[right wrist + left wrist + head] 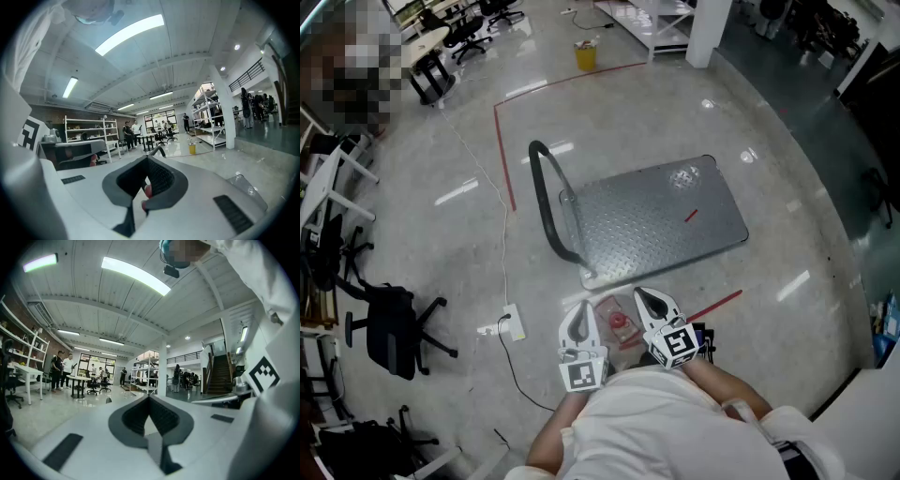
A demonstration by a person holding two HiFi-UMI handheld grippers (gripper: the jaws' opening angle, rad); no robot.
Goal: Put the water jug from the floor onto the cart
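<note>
A grey flatbed cart [656, 220] with a black loop handle [546, 197] stands on the floor ahead of me. A clear water jug [612, 309] with a red cap [621, 322] stands on the floor just in front of the cart's near edge, between my two grippers. My left gripper [581, 307] hovers at the jug's left, shut and empty; its tips [149, 397] meet. My right gripper [645, 295] is at the jug's right, also shut [147, 159]. A bit of red shows through the gap under its pads. Both point roughly level toward the cart.
A black office chair [389, 328] and a white power strip [514, 322] with its cable lie to the left. Red tape lines [502, 141] mark the floor. A yellow bin [585, 54] and white pillar [708, 33] stand beyond the cart. People stand far off.
</note>
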